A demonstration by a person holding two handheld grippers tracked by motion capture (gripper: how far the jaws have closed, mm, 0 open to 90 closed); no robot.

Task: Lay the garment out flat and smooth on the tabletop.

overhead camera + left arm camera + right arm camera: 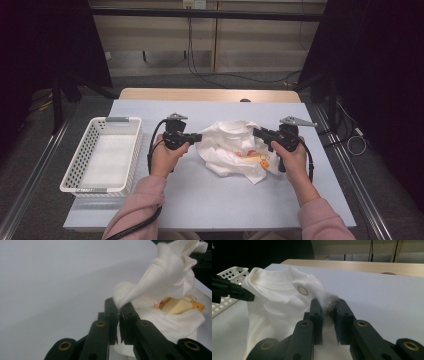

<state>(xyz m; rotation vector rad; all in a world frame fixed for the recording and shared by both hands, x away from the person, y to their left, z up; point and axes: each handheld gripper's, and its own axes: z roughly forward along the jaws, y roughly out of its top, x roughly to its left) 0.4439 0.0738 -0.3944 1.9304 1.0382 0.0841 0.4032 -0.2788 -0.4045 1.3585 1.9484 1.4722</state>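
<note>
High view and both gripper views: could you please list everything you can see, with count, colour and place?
garment: one, white with a yellow and orange print, crumpled mid-table, pulled at both sides.
snap buttons: two seen, metal, on the garment by the right gripper.
basket: one, white, perforated, at the table's left.
table: one, pale blue-grey cover over a wooden top.
cables: several, dark, on the floor beyond the table.
left gripper: one, black, shut on a fold of the garment.
right gripper: one, black, shut on the garment at a snap.
sleeves: two, pink, at the bottom edge.
</note>
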